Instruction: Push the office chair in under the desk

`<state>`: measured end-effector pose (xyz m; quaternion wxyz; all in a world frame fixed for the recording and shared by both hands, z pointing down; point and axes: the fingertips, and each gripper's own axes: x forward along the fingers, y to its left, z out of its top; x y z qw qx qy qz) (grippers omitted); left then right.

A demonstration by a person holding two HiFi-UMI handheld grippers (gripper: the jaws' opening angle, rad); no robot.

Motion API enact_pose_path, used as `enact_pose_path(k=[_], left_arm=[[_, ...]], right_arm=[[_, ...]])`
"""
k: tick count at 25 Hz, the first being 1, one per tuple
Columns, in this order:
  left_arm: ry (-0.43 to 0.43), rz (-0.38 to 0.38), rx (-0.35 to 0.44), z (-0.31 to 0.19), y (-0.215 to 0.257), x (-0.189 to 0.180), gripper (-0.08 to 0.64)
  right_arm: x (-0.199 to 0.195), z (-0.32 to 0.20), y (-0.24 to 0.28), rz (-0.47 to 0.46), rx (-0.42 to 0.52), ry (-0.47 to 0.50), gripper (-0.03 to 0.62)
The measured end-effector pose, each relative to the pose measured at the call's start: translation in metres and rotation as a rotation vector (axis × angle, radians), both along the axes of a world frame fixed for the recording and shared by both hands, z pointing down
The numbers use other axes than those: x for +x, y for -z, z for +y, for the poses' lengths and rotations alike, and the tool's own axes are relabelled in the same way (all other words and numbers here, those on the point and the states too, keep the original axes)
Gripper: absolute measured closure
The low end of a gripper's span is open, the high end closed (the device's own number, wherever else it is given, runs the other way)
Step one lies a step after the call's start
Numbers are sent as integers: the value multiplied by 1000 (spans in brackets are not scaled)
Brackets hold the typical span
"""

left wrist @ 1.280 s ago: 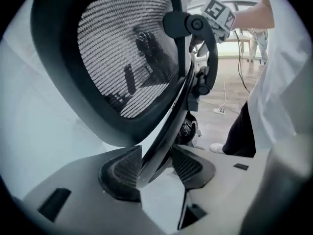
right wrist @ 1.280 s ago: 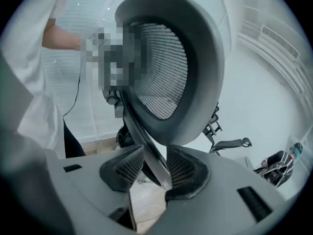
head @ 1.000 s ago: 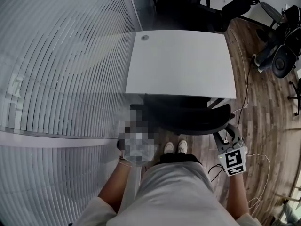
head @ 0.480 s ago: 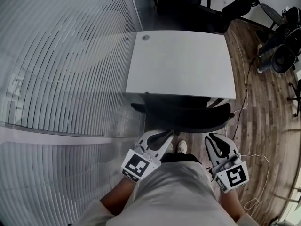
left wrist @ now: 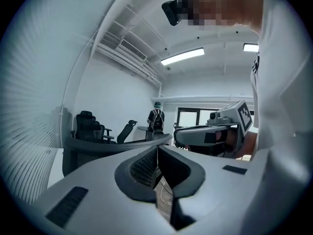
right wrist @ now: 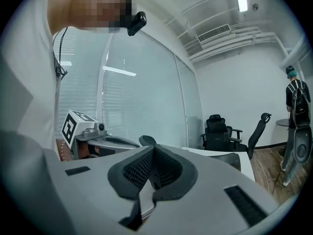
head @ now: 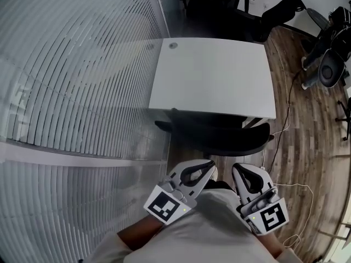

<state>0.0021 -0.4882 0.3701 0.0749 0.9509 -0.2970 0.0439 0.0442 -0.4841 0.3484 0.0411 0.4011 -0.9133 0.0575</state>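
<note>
Head view: the office chair point(head: 219, 136) sits tucked under the worktop's point(head: 214, 75) near edge, backrest just outside it. Left tool point(head: 210, 166) and right tool point(head: 244, 171) have just closed, pressed together on nothing, and hang clear of the chair, likely because the push is finished.

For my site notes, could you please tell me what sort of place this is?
Probably an office: a white desk with a black office chair at it, beside a striped glass partition.
</note>
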Motion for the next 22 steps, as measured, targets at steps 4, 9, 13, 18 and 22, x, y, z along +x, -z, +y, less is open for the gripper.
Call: enact_pose_path(k=[4,9,13,18,22], left_arm=[[-3,-9,6,-2,3,1,523],[-8,-14,11,-5,4,2,523],[-13,-23,15,-4,2,4,523],[-22,-35,24,-1,2,1,523],[-17,-31,19,-1,3,-2,523]], right_arm=[[-1,-1,4,18,16,17,563],[-3,-3,3,17,5,24,563],[-1,-2,1,13,9,28,563],[-4,-2,4,6,10,18,563],[-9,-4,9,-15,-7,6,563]])
